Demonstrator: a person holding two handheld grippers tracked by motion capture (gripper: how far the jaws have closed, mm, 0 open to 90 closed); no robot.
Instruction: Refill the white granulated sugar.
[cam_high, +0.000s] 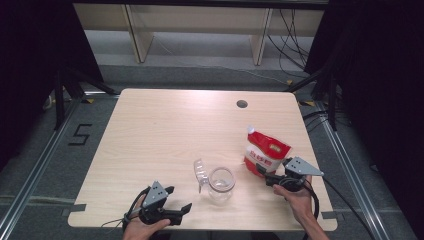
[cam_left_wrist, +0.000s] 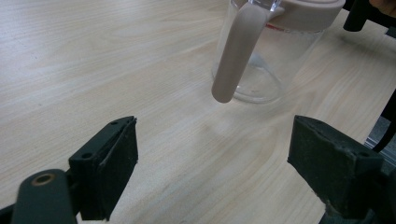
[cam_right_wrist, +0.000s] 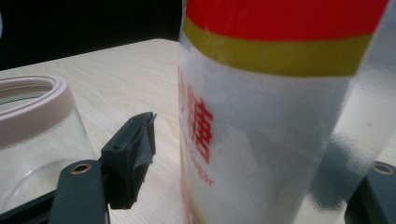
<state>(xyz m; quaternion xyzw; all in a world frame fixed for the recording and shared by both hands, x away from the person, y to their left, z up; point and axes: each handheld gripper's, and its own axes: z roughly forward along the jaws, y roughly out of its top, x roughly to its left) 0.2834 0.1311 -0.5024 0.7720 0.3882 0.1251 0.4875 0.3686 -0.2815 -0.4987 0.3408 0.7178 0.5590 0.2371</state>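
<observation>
Nearest the person, at about 7 o'clock on the table (cam_high: 150, 125), the left hand-held gripper (cam_high: 176, 200) is held low with its jaws spread wide and nothing between them; in the left gripper view the bare wood is seen between the two pads, and the glass jar's (cam_left_wrist: 261, 60) pale handle is seen just beyond them. At about 5 o'clock the right hand-held gripper (cam_high: 263, 172) is also seen with its jaws apart, set to either side of the lower part of the sugar bag (cam_high: 265, 155); whether the pads are touching the film cannot be told.

The glass jar (cam_high: 221, 184) stands upright and open near the front middle, with its clear lid (cam_high: 200, 175) hinged back at its 9 o'clock side. It is judged to be rigid, smooth and breakable, best taken by the handle or just under the pink rim. The sugar bag, standing at the jar's 2 o'clock, is judged to be soft, fairly heavy and slippery in its glossy film; a hold on the middle of its body is likely to be steadier than one at the floppy top.

The front and right edges lie close to both things. Beyond them, toward 12 o'clock, wide bare table is left up to the cable hole (cam_high: 242, 104).
</observation>
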